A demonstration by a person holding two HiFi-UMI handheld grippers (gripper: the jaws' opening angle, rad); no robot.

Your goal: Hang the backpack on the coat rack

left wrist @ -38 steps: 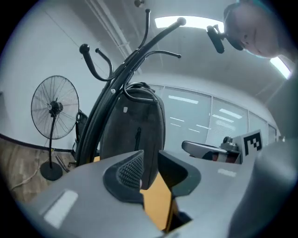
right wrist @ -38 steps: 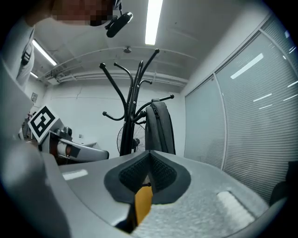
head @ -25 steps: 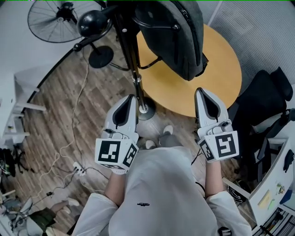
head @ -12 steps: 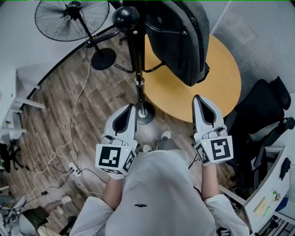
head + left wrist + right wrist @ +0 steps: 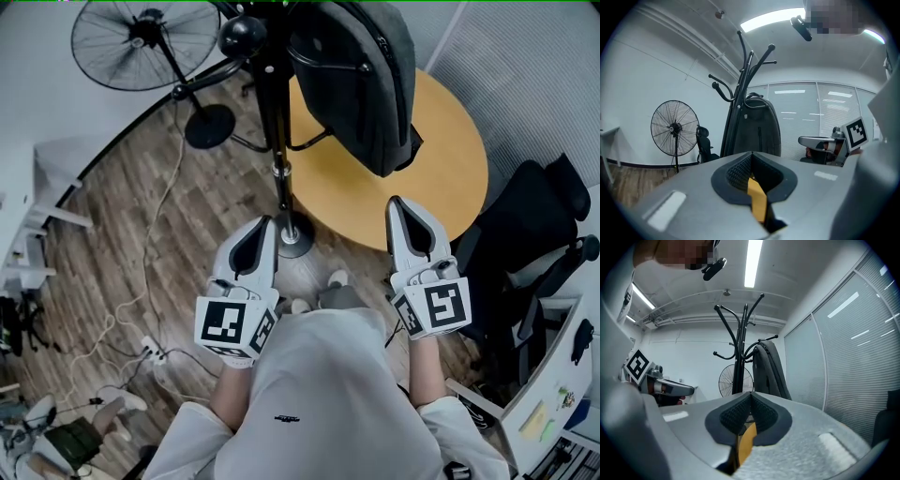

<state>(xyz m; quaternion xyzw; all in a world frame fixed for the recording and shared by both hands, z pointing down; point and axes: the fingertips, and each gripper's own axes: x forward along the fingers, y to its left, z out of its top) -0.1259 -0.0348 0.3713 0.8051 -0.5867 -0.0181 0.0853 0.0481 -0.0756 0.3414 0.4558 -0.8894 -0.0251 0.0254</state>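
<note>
A dark grey backpack (image 5: 361, 84) hangs by its top loop from a hook of the black coat rack (image 5: 277, 122), over the round table. In the left gripper view the backpack (image 5: 761, 129) hangs against the rack's pole (image 5: 736, 108); in the right gripper view the backpack (image 5: 768, 371) is right of the rack (image 5: 738, 357). My left gripper (image 5: 265, 222) is shut and empty, short of the rack's base (image 5: 293, 234). My right gripper (image 5: 396, 202) is shut and empty too, level with the left one, below the backpack and apart from it.
A round wooden table (image 5: 450, 159) stands behind the rack. A standing fan (image 5: 141, 42) is at the far left. A black office chair (image 5: 534, 225) and a white desk (image 5: 562, 375) stand at the right. Cables and a power strip (image 5: 150, 347) lie on the floor at the left.
Both grippers stay shut and side by side. The backpack still hangs on the rack. Only the head view has shifted a little.
</note>
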